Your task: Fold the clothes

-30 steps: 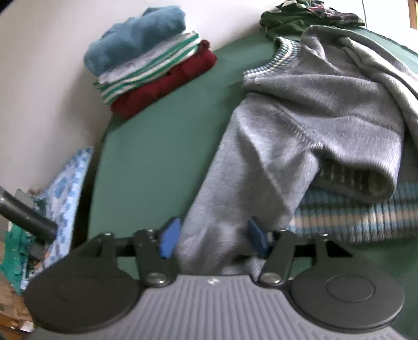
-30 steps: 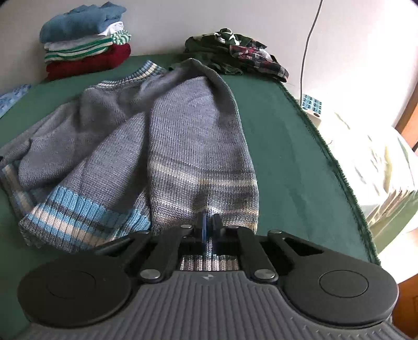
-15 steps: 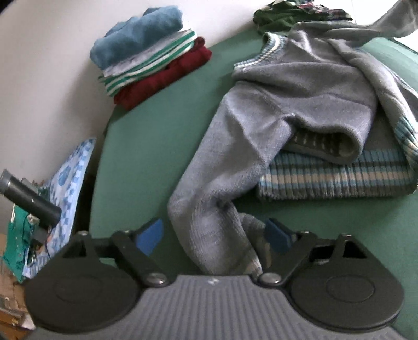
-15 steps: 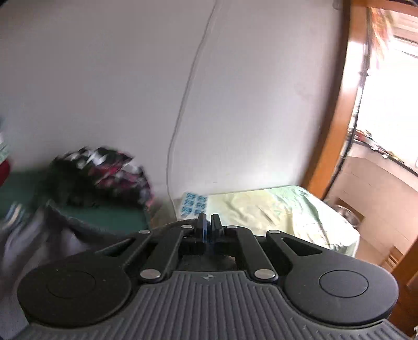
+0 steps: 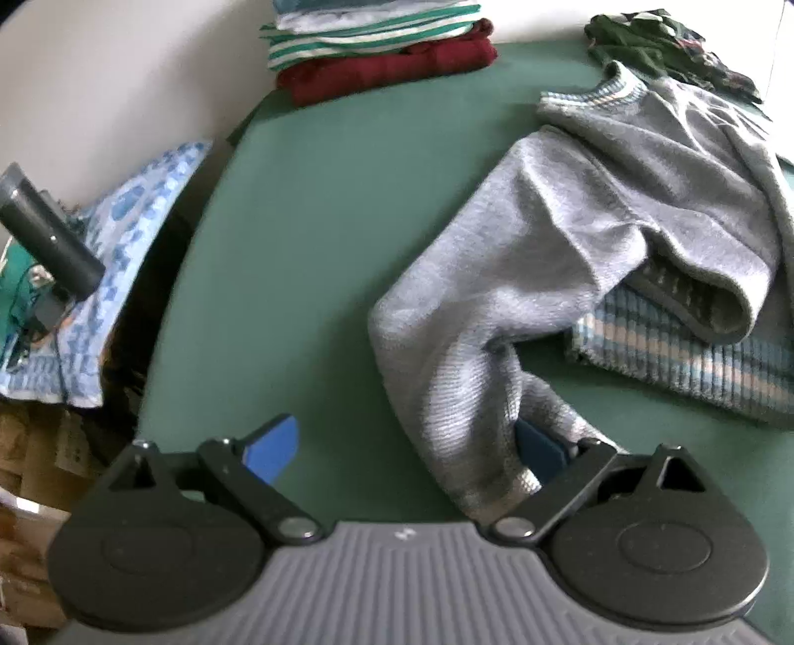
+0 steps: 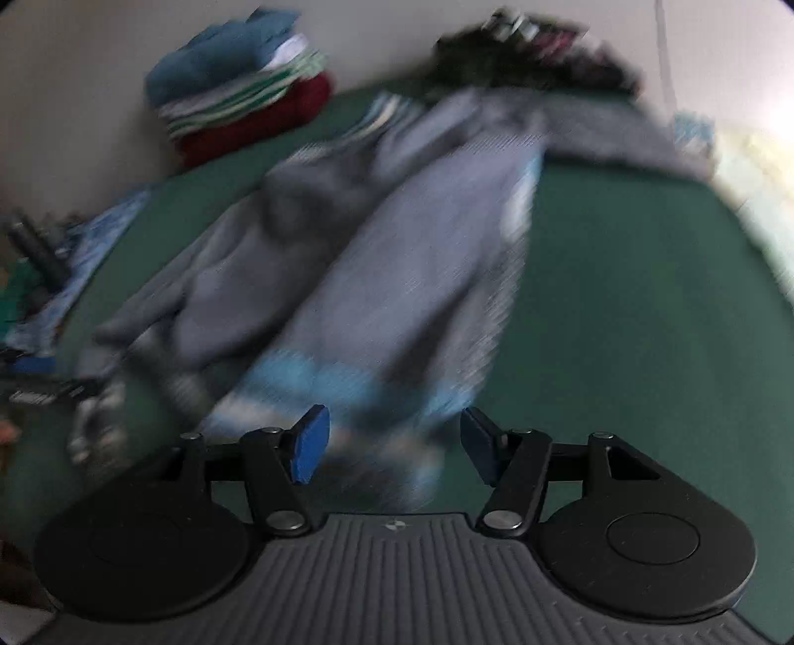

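A grey knit sweater (image 5: pixel 620 218) with blue-and-white striped ribbing lies partly folded on the green table cover (image 5: pixel 322 223). Its left sleeve (image 5: pixel 446 347) runs down to my left gripper (image 5: pixel 404 441), which is open wide. The cuff rests against the right pad (image 5: pixel 538 446), and the left pad stands clear of it. In the blurred right wrist view, my right gripper (image 6: pixel 394 441) hangs just above the sweater (image 6: pixel 397 278). Its jaws are opening, with the striped hem lying below the gap and neither pad pressing on it.
A stack of folded clothes (image 5: pixel 387 54) sits at the table's far left by the wall. A heap of unfolded dark clothes (image 5: pixel 665 44) lies at the far right. Beyond the table's left edge are a blue patterned cloth (image 5: pixel 134 233) and a dark cylinder (image 5: pixel 49 233).
My left jaws spread wide and let the sleeve cuff go. My right gripper, shut on striped ribbing, swung up toward the wall and came back over the sweater with its jaws apart.
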### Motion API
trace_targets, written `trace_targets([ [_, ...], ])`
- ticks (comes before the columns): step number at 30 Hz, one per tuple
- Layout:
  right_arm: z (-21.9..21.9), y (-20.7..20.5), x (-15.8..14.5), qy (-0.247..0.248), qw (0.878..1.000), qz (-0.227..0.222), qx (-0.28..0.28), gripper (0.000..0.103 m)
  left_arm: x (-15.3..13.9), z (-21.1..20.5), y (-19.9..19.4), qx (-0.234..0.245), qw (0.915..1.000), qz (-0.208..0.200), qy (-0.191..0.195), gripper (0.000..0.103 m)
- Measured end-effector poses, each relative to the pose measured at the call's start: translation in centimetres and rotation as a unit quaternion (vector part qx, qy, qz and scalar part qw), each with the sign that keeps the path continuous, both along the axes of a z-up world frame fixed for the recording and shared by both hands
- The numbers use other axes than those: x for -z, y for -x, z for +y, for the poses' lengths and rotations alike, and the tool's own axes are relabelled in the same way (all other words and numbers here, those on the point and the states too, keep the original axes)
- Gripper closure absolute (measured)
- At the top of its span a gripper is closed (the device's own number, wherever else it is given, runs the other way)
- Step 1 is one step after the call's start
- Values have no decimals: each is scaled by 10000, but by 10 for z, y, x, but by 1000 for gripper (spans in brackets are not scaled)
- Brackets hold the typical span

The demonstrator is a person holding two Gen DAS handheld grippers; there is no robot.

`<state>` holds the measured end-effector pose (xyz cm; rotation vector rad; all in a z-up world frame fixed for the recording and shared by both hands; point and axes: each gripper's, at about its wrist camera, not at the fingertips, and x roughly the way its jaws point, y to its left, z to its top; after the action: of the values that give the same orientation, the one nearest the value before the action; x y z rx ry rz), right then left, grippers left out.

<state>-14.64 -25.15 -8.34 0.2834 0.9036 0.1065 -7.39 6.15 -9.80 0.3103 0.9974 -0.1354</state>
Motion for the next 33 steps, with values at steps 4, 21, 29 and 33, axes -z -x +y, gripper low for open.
trace_targets([
  [4,18,-3,-2,513,9984,-157,-178,93,3,-10,-3,51,9998,-166,-49,14],
  [21,-107,23,-63,1195,9673,-259,2221,92,0,1,-106,174,9943,-626,-845,57],
  [29,-51,20,-52,1436,9831,-586,971,60,-29,1,2,1421,9871,-549,-492,34],
  [33,6,11,-36,906,9898,-418,-1017,52,-32,-21,40,1815,9832,-216,31,24],
])
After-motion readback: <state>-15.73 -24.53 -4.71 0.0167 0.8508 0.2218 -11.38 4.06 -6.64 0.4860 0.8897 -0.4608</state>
